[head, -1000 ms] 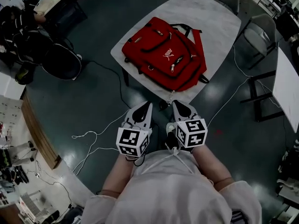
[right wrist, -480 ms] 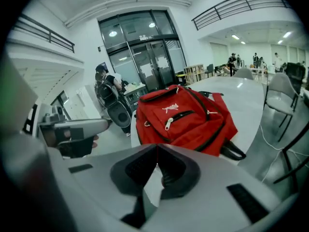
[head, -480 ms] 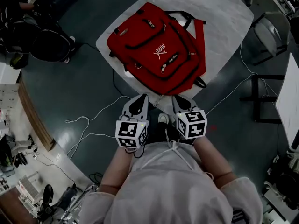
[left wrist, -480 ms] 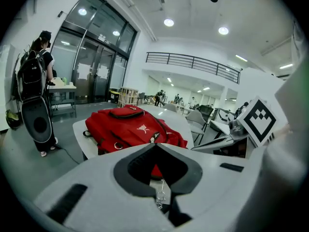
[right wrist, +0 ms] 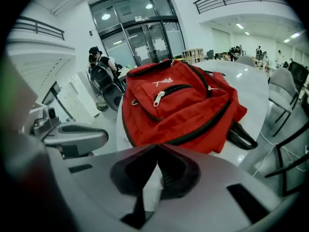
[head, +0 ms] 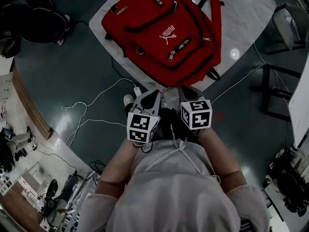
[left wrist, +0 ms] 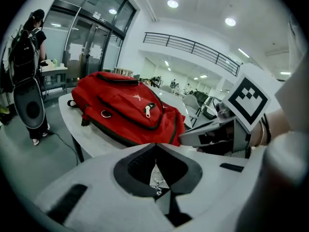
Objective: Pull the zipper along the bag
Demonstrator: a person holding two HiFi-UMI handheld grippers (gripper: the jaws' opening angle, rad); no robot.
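Observation:
A red backpack (head: 164, 30) lies flat on the white marble table (head: 251, 8), front pocket up, its metal zipper pull (head: 170, 56) showing. Both grippers hang side by side just short of the table's near edge, pointing at the bag and apart from it. My left gripper (head: 153, 94) is shut with nothing in it, and so is my right gripper (head: 186, 90). In the left gripper view the backpack (left wrist: 125, 105) and its pocket zipper pull (left wrist: 147, 111) lie beyond the closed jaws. The right gripper view shows the backpack (right wrist: 178, 105) with the pull (right wrist: 158, 98) ahead.
White cables (head: 91, 110) trail over the dark floor left of the table. A chair (head: 289, 18) and a black table frame (head: 275, 91) stand to the right. A person with a black backpack (left wrist: 26, 57) stands by the far left end of the table.
Both grippers have sunk and moved forward to the table's near edge. The backpack now fills more of the head view, nearer to them. Jaws stayed shut.

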